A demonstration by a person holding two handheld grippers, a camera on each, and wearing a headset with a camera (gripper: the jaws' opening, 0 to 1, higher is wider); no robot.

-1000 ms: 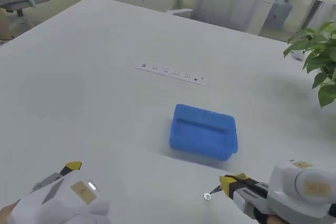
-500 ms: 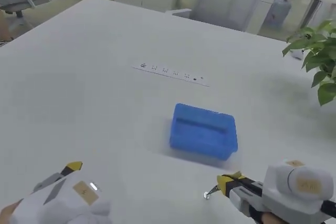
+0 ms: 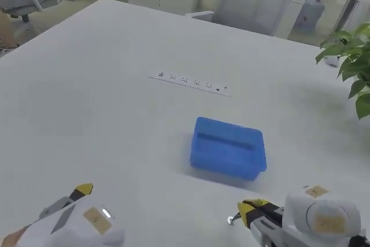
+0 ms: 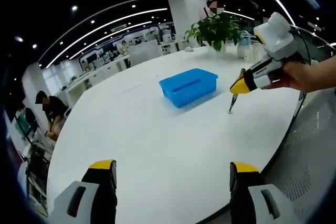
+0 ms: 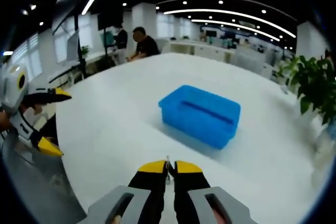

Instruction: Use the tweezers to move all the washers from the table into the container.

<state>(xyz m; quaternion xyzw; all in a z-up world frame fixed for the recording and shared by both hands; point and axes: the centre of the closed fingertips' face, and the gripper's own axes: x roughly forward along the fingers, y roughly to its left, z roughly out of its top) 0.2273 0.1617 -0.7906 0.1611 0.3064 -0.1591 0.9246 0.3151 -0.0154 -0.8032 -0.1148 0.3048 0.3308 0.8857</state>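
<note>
1. Right gripper (image 5: 171, 167) has its jaws pinched together on the tweezers (image 4: 231, 103). The tips point down at a small washer (image 3: 230, 220) by the near edge of the white table (image 3: 115, 114).
2. Can't tell if the washer is actually gripped or just touched.
3. Blue container (image 3: 228, 148) sits near the washer, further out and not touching.
4. Left gripper (image 4: 170, 166) has its jaws wide apart, holding nothing.
5. Writing: tan stickers (image 3: 95, 218) on the grippers are too blurry to read, and so are the marks on the socket strip (image 3: 191, 82).
</note>
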